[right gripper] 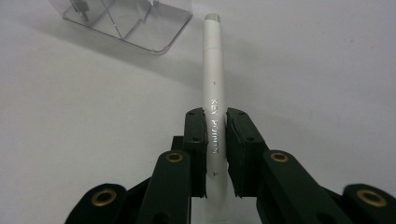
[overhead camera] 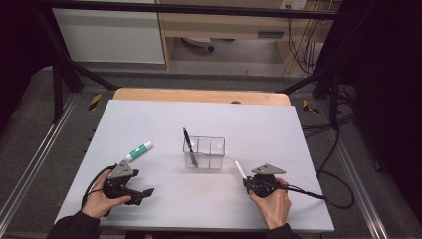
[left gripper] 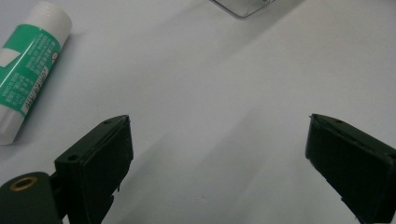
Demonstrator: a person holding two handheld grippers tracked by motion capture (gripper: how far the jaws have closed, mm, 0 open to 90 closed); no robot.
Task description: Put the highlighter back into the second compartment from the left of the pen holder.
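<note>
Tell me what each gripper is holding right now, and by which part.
The right gripper grips the white pen near its lower end, jaws closed across the printed barrel. The left gripper holds nothing, its jaws wide apart.

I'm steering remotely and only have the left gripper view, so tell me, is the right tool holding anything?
Observer: Yes, the right tool is shut on a white pen, its free end pointing toward the clear organizer.
Operator: Is anything in that organizer already?
Observer: A black pen stands tilted in its left compartment, top leaning left.
Operator: My view cuts off the green tube. Where does it lie?
Observer: The glue stick lies flat on the table, left of the organizer and just beyond the left tool, which is open.
</note>
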